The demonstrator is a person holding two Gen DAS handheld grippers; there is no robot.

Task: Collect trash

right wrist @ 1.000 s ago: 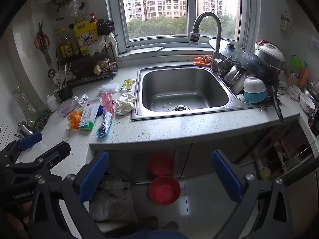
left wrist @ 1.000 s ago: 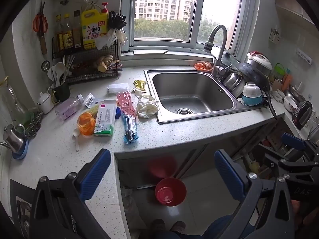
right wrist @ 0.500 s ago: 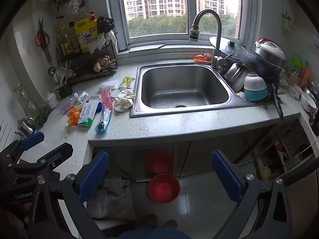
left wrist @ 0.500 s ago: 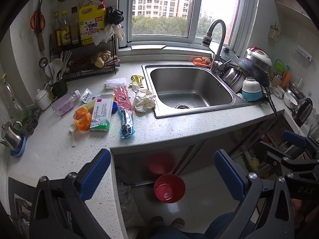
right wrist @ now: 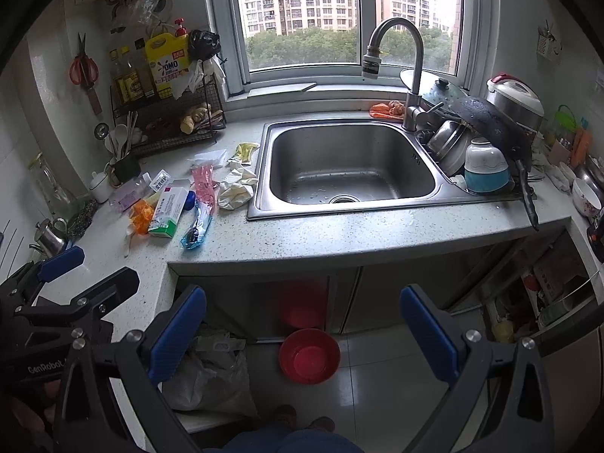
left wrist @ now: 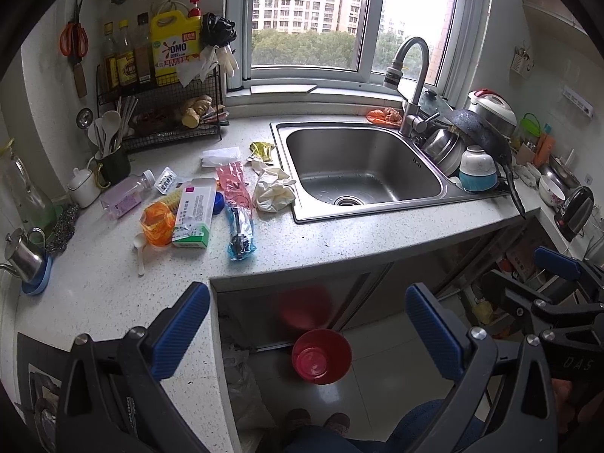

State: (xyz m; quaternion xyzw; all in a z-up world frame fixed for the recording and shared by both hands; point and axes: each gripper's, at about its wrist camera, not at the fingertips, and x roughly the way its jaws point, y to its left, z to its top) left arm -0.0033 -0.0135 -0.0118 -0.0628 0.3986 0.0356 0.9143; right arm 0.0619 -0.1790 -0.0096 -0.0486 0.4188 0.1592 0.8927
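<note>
Trash lies on the speckled counter (left wrist: 339, 241) left of the sink: a white and green carton (left wrist: 193, 216) (right wrist: 168, 210), an orange wrapper (left wrist: 157, 222), a blue packet (left wrist: 239, 231) (right wrist: 196, 226), a pink wrapper (left wrist: 234, 183), a crumpled white glove (left wrist: 272, 192) (right wrist: 236, 188), a yellow wrapper (left wrist: 261, 150) and a clear bottle (left wrist: 126, 196). My left gripper (left wrist: 305, 334) and right gripper (right wrist: 302, 330) hang open, well short of the counter, holding nothing. A plastic bag (right wrist: 211, 373) sits on the floor under the counter.
A steel sink (left wrist: 362, 170) with a tap (left wrist: 409, 83) fills the middle. Stacked pots, a pan and bowls (left wrist: 472, 151) crowd its right side. A wire rack (left wrist: 158, 113) with bottles stands at the back left. A red basin (left wrist: 321, 355) lies on the floor.
Both views have pulled back and tilted slightly, so the counter and trash sit a little higher and farther off. Both grippers stay open and empty.
</note>
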